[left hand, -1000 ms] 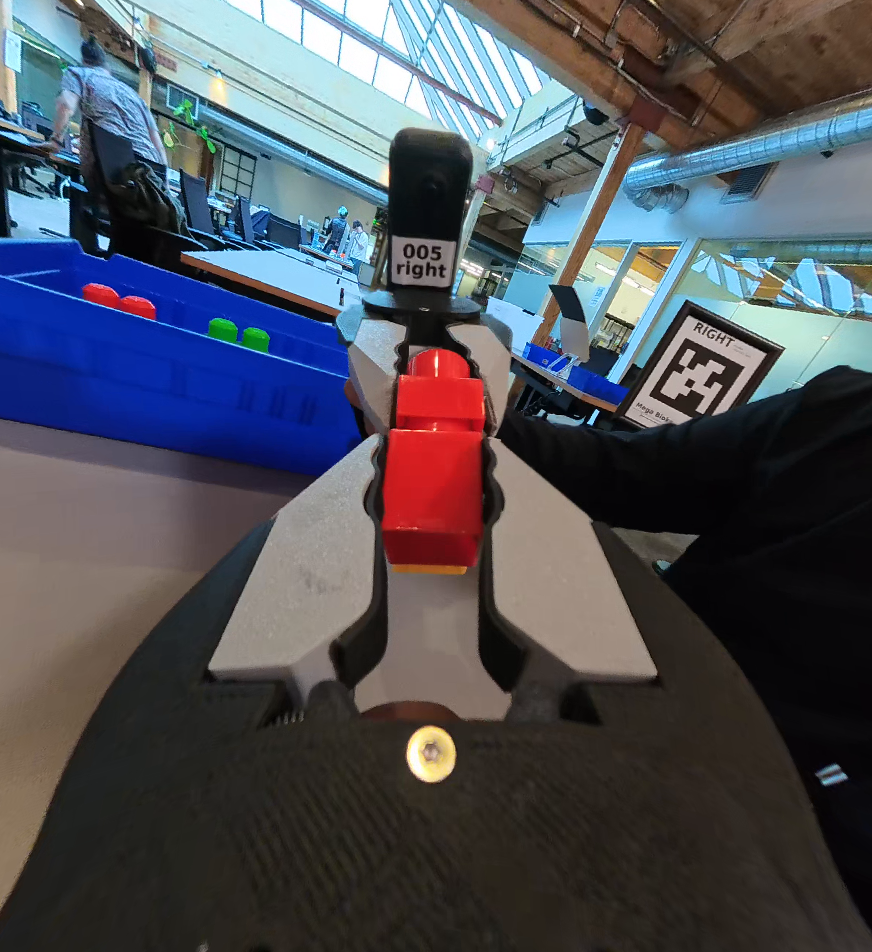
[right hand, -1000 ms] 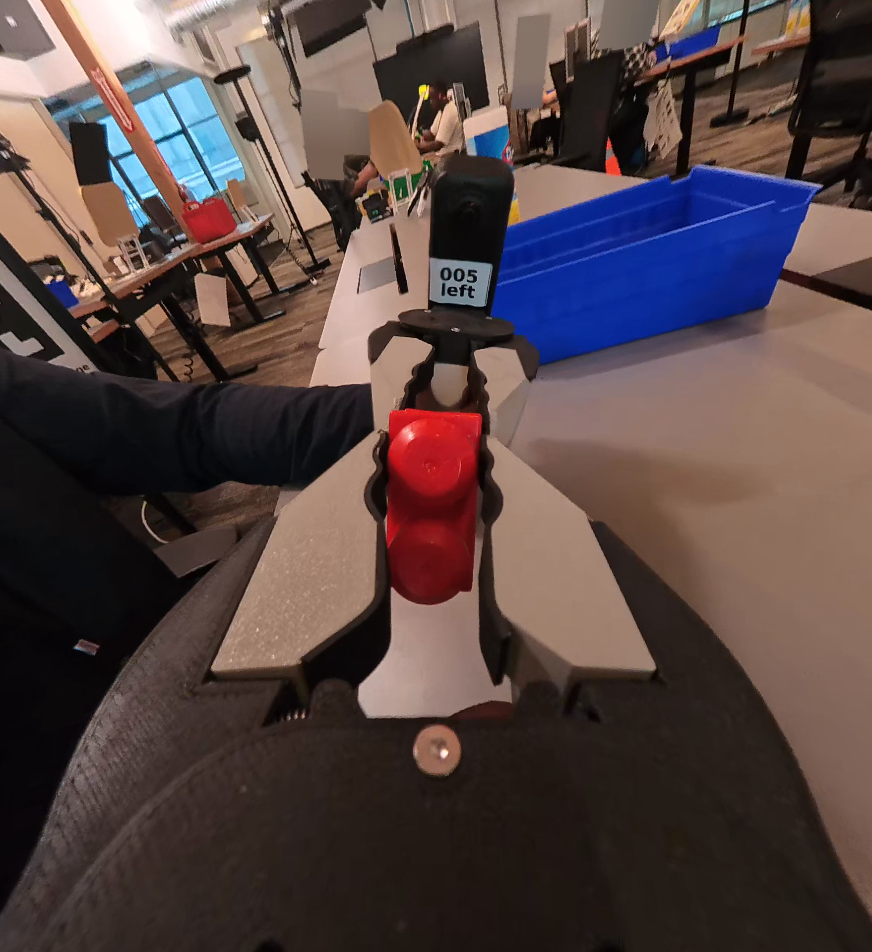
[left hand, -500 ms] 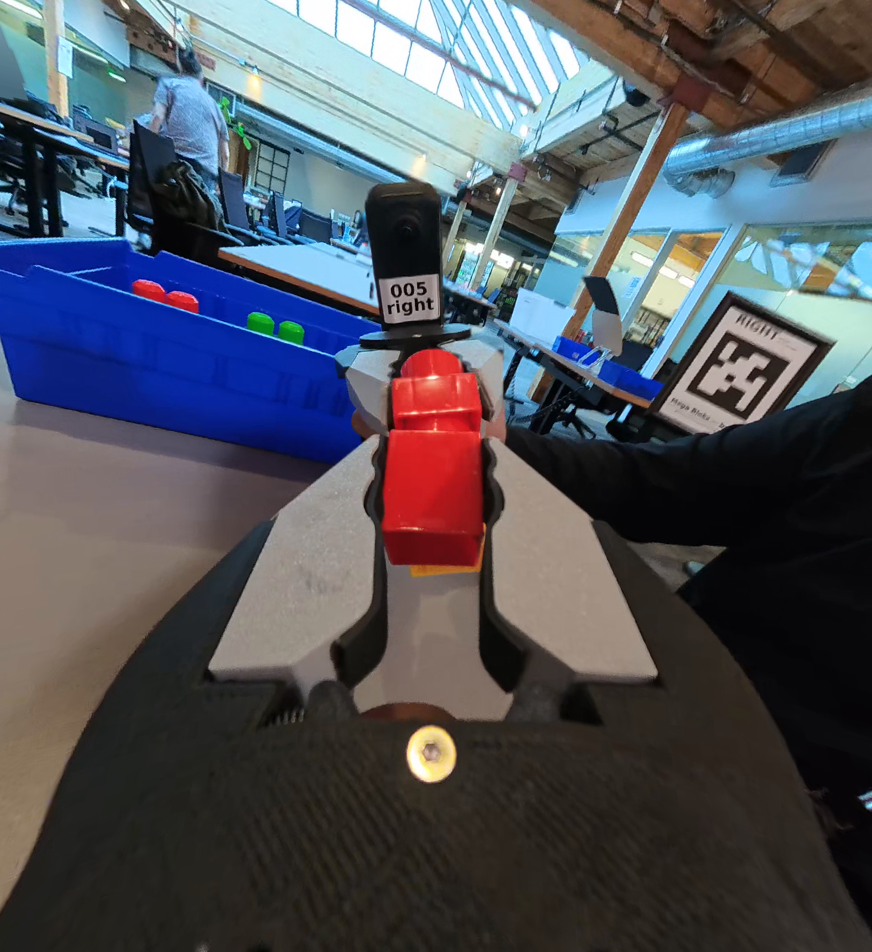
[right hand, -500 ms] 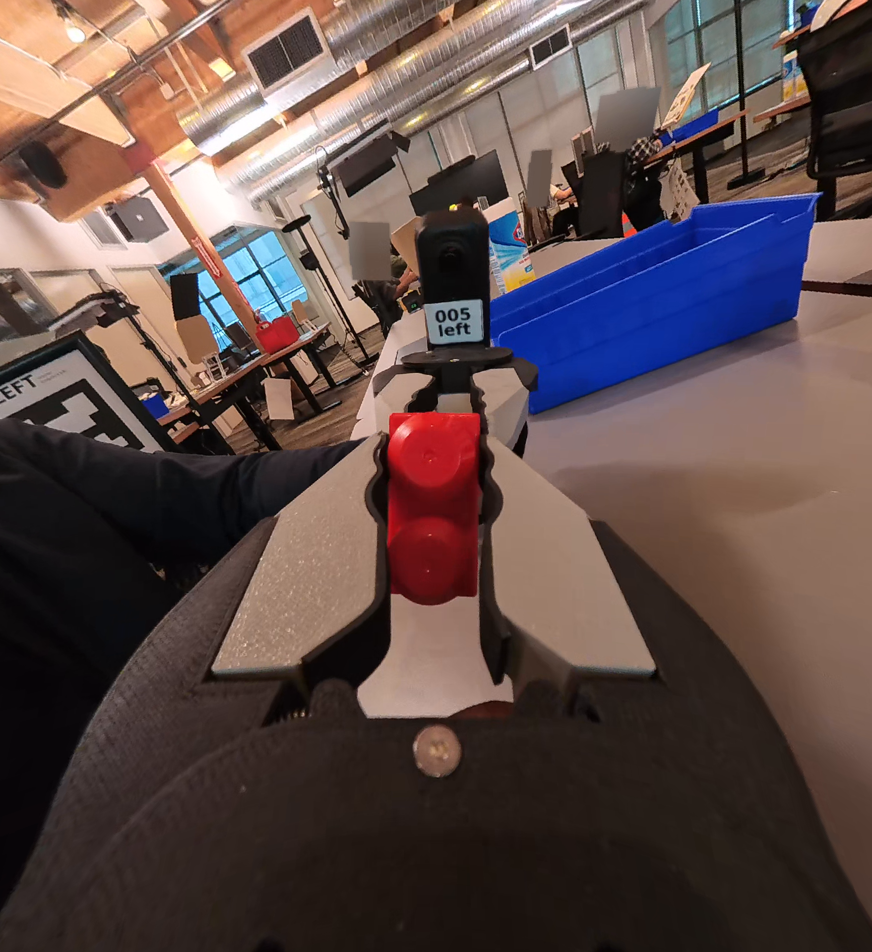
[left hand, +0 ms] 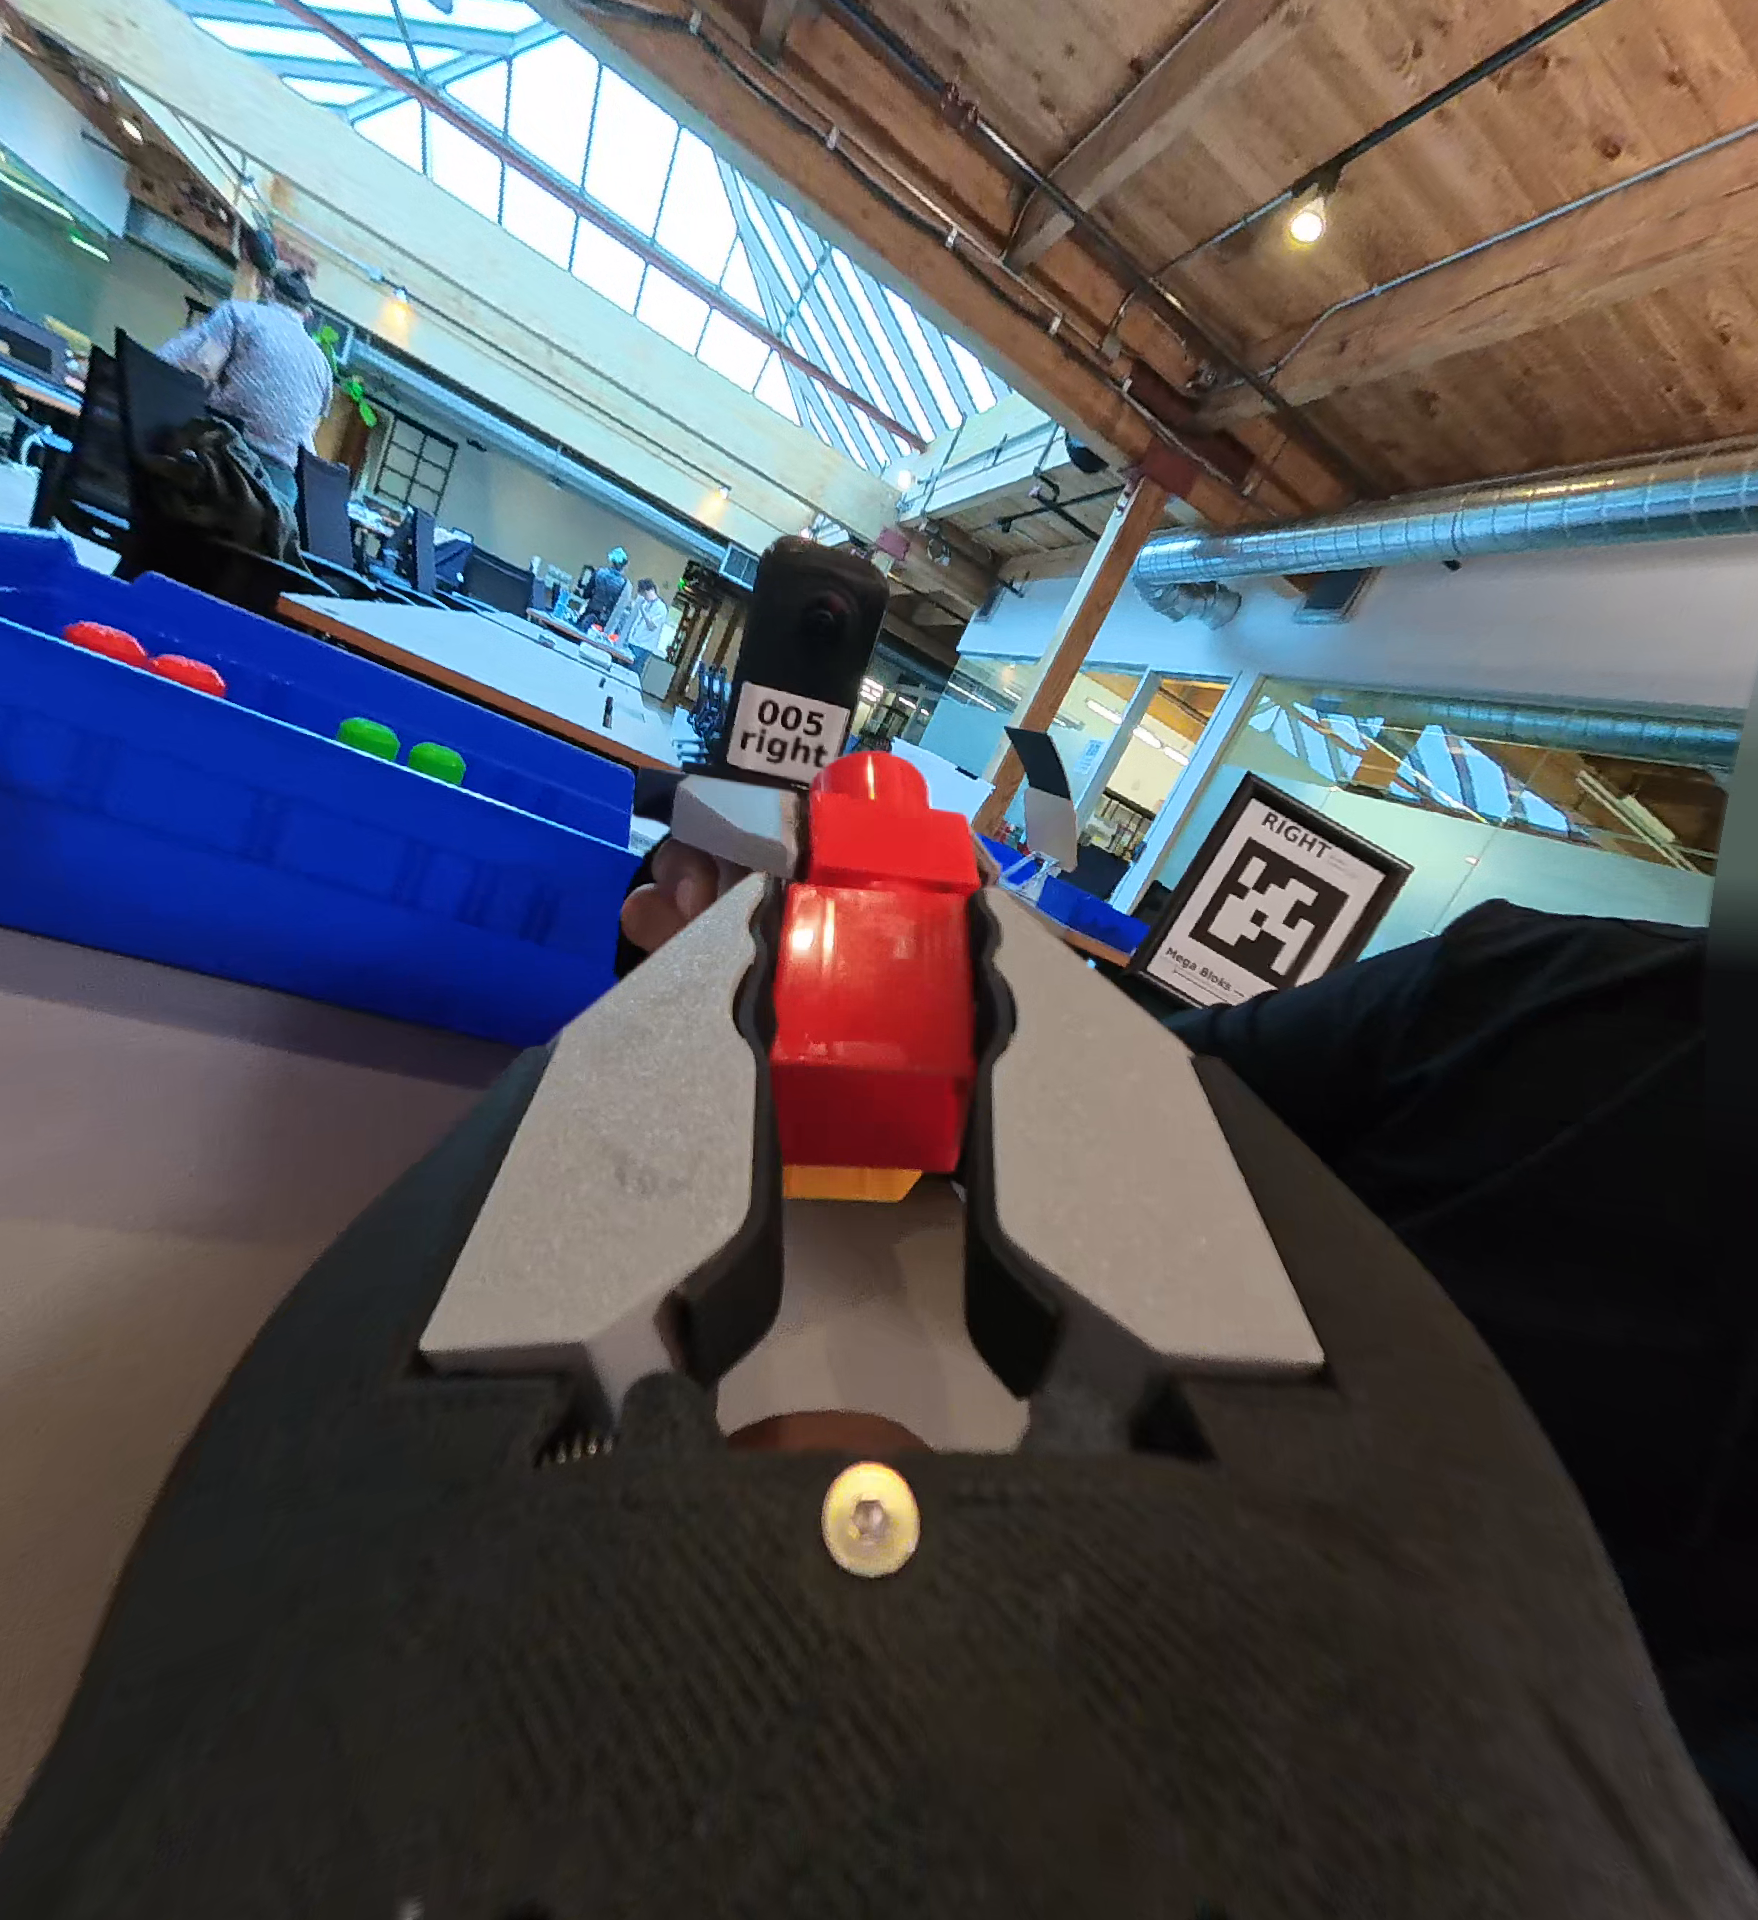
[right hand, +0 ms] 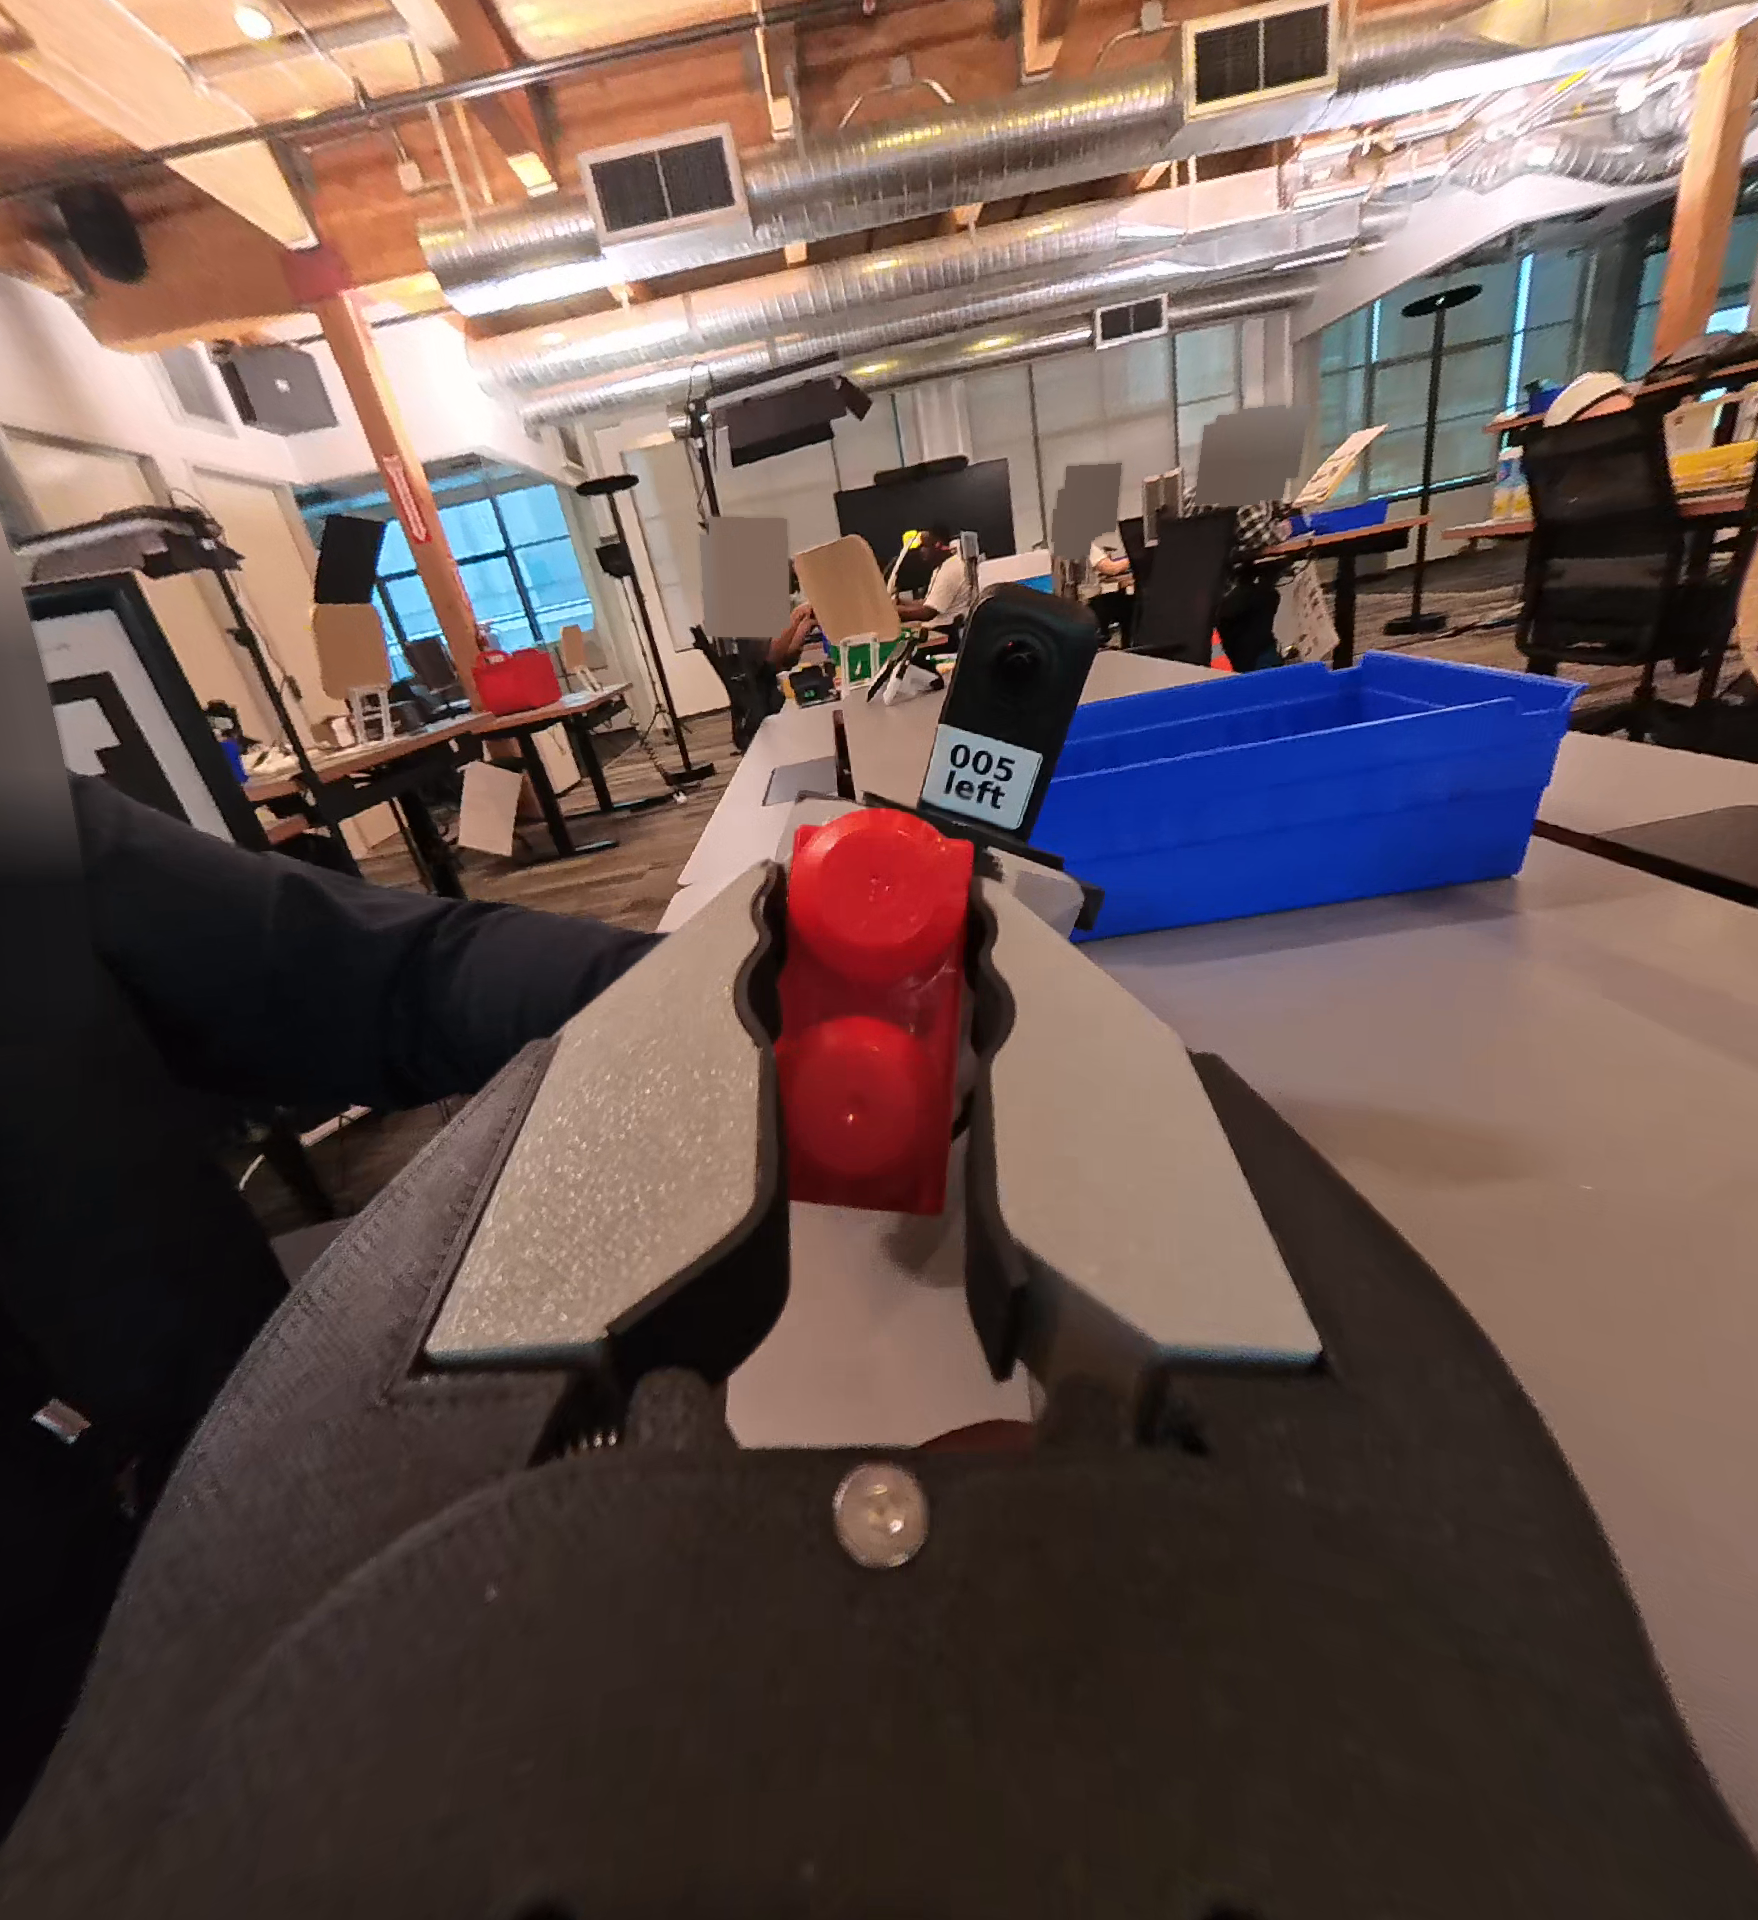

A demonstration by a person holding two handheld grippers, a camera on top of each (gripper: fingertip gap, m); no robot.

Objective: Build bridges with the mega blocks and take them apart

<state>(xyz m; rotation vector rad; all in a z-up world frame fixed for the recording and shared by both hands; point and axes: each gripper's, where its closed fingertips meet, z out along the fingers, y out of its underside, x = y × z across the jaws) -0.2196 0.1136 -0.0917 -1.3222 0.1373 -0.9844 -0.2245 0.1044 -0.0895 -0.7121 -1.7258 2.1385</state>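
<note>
In the left wrist view my left gripper (left hand: pixel 870 935) is shut on a red block (left hand: pixel 870 1029) with a yellow-orange block (left hand: pixel 849 1182) under it. A second red block (left hand: pixel 885 831) sits against its far end, held by the right gripper, whose grey finger (left hand: pixel 735 831) shows just behind. I cannot tell if the two red blocks are joined. In the right wrist view my right gripper (right hand: pixel 875 914) is shut on a red two-stud block (right hand: pixel 870 1018), studs facing the camera. The left gripper's camera (right hand: pixel 1010 717) rises behind it. Both are held above the grey table (right hand: pixel 1477 1091).
A blue bin (left hand: pixel 231 821) at the left holds red blocks (left hand: pixel 142 660) and green blocks (left hand: pixel 402 748); it also shows in the right wrist view (right hand: pixel 1290 810). A dark-sleeved arm (left hand: pixel 1426 1039) crosses on the right. A framed marker board (left hand: pixel 1270 904) stands behind. Left and right tips are no more than a few centimetres apart.
Both grippers have tilted upward and turned against each other, so the opposite gripper now sits off to one side. Each stays shut on its red block.
</note>
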